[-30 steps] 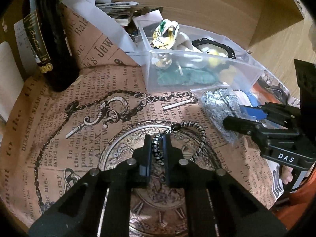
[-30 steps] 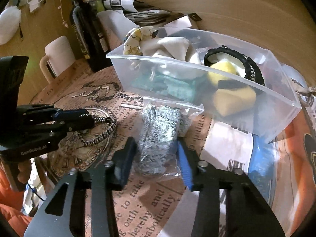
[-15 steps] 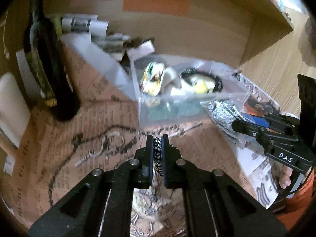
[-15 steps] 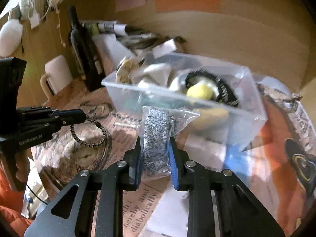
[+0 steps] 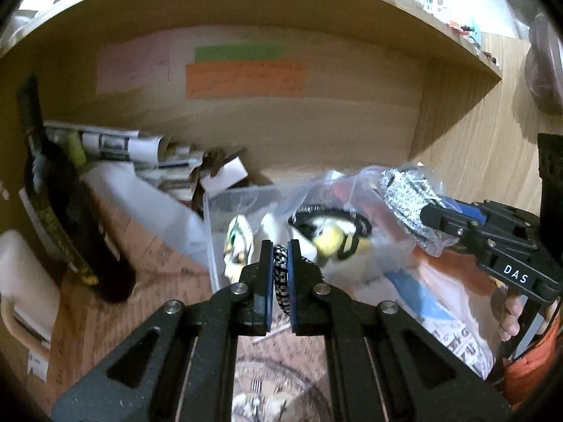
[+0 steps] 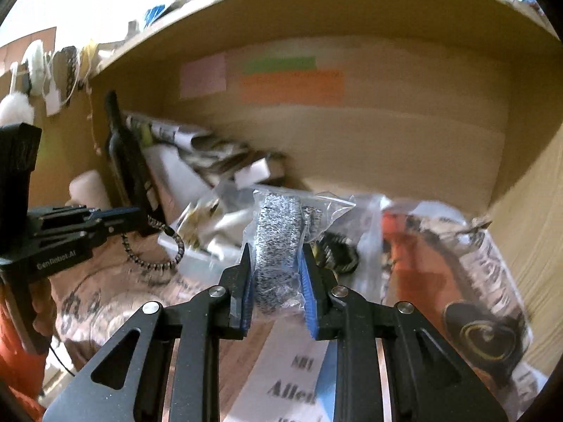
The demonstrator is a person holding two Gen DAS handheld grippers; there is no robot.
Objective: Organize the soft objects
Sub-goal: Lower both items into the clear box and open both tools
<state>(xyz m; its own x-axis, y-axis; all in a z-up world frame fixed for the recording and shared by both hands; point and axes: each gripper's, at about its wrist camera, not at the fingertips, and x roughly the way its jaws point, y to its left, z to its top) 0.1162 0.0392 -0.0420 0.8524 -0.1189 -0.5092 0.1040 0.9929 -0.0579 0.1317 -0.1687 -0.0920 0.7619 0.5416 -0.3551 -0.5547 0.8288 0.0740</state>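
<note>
1. Left wrist view: left claw [image 5: 280,274] pinched narrow on the black-and-white braided cord [image 5: 281,283], held in the air in front of the clear bin [image 5: 214,232]
2. Same view: right claw [image 5: 438,214] at right grips the bagged grey knit [image 5: 404,190] above the bin's right end
3. Right wrist view: right claw [image 6: 276,281] clamps the bagged grey knit [image 6: 278,242] upright; bin [image 6: 197,263] behind it, blurred
4. Same view: left claw [image 6: 140,219] at left, cord loop [image 6: 155,249] hanging from it over the printed table [image 6: 91,299] cover

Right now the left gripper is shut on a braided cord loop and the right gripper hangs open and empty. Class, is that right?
Not quite. The left gripper is shut on the braided cord loop, but the right wrist view shows the right gripper shut on a bagged grey knit roll.
</note>
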